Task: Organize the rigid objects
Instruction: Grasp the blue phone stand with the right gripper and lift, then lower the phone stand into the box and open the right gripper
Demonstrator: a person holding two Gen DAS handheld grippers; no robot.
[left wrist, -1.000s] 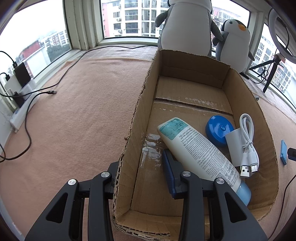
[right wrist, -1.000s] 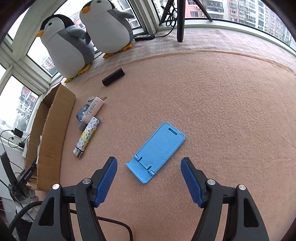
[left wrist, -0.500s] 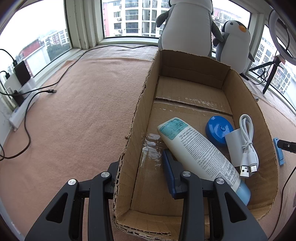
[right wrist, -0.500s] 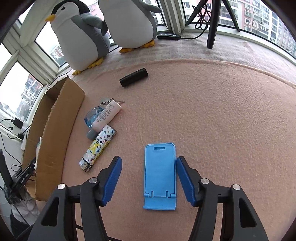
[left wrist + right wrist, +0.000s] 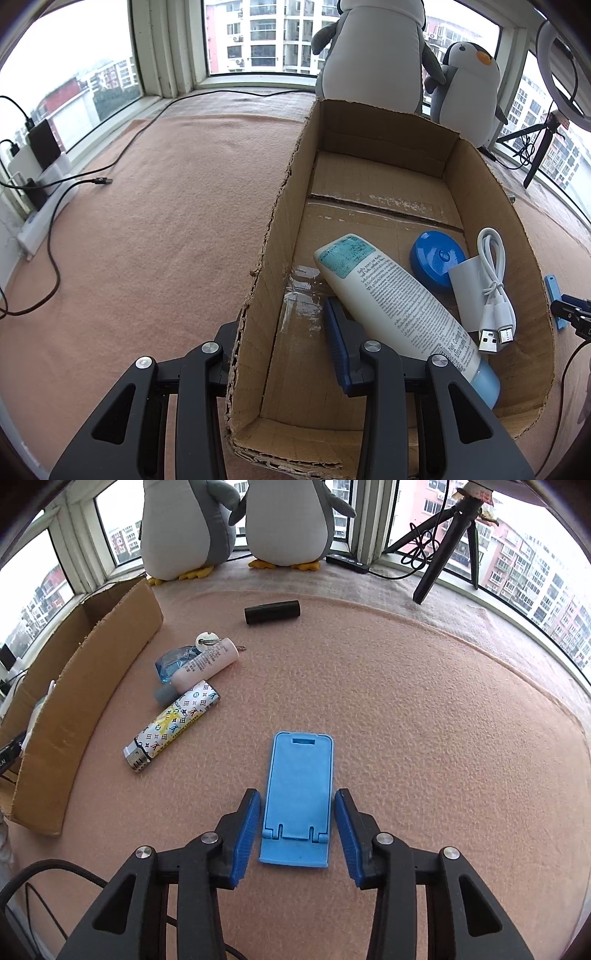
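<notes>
Blue phone stand flat between wide-open right claw; left claw clamped astride cardboard box wall.

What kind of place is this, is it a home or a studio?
Probably a high-rise flat's bay window nook set up for recording. Tall windows look onto apartment blocks, plush penguins sit on the sill, and a tripod stands beside them above the carpet.

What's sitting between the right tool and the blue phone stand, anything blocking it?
Nothing visible. The right tool is open with one finger on each side of the blue phone stand, only bare carpet in the gaps. The lighter and pink tube lie apart, off to the left toward the cardboard box.
</notes>
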